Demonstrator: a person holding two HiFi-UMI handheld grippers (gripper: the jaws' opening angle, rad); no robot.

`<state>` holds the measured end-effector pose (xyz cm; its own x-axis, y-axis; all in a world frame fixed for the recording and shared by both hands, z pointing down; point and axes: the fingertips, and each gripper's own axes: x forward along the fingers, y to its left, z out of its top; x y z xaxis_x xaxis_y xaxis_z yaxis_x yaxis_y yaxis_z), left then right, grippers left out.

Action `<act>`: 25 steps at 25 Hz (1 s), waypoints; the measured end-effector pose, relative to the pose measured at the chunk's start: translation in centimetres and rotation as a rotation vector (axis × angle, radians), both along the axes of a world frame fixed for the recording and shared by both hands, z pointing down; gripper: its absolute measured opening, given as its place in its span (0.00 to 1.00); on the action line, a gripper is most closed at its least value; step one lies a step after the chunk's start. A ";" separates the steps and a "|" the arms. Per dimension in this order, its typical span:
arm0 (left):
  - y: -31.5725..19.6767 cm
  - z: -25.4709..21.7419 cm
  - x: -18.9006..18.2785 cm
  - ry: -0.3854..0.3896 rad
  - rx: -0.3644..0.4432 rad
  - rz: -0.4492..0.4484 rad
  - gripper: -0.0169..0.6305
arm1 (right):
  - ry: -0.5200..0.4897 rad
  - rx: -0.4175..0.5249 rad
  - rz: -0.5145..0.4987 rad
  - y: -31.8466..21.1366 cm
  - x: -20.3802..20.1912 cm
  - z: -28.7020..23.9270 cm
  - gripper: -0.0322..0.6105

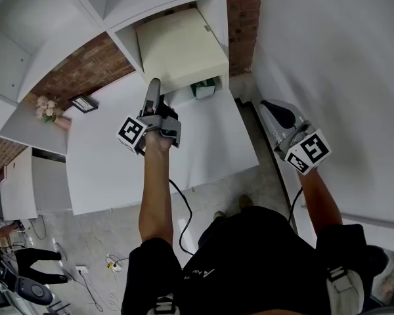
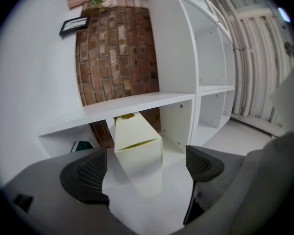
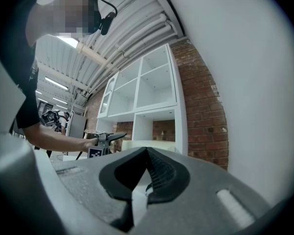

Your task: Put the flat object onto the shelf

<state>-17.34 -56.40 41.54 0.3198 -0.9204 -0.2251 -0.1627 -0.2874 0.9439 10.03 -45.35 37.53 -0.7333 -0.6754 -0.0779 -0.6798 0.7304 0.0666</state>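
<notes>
- my left gripper [image 2: 147,168] is released: its fingers [image 2: 90,173] stand wide apart with nothing between them.
- the flat cream box [image 2: 135,137] lies just ahead of those fingers, apart from them, in the bottom compartment of the white shelf [image 2: 137,104]. its far end is under the shelf board and its near end sticks out toward me.
- from the head view, the left gripper [image 1: 153,88] points at the box [image 1: 180,48] across the white bench [image 1: 118,156], and a small green pack [image 1: 202,89] sits just beside the box's near edge.
- a brick wall [image 2: 117,53] shows behind the shelf.
- my right gripper [image 3: 146,173] is clenched on nothing, its fingers [image 3: 161,173] pressed together.
- in the head view, the right gripper [image 1: 277,112] is well apart from the box, off to the right by a plain white wall [image 1: 341,58].
</notes>
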 end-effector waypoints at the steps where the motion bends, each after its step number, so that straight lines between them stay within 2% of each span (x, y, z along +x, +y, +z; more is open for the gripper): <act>1: 1.2 -0.5 0.2 -0.060 0.021 -0.012 0.79 | -0.004 0.003 -0.002 0.1 -0.1 -0.2 0.05; 6: 7.2 -3.7 2.4 -0.359 0.161 -0.043 0.78 | -0.032 0.035 -0.030 0.9 -1.1 -1.7 0.05; 8: 9.5 -5.3 3.3 -0.457 0.236 -0.047 0.77 | -0.045 0.046 -0.044 1.4 -1.6 -2.3 0.05; 12: 14.1 -9.0 5.6 -0.689 0.396 -0.073 0.54 | -0.072 0.062 -0.077 2.9 -2.8 -3.4 0.05; 16: 18.3 -11.5 8.0 -0.912 0.522 -0.112 0.38 | -0.114 0.087 -0.120 5.1 -4.0 -4.9 0.05; 20: 21.7 -12.4 9.9 -1.029 0.601 -0.129 0.21 | -0.148 0.121 -0.161 7.6 -4.9 -6.2 0.05; 25: 24.7 -12.3 10.3 -1.065 0.610 -0.153 0.02 | -0.150 0.174 -0.195 10.8 -5.8 -7.0 0.05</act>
<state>-7.00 -31.72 29.27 0.5043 -0.8007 -0.3235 -0.8384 -0.5437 0.0388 4.20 -34.57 30.48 -0.8195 -0.4899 -0.2975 -0.5395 0.8345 0.1121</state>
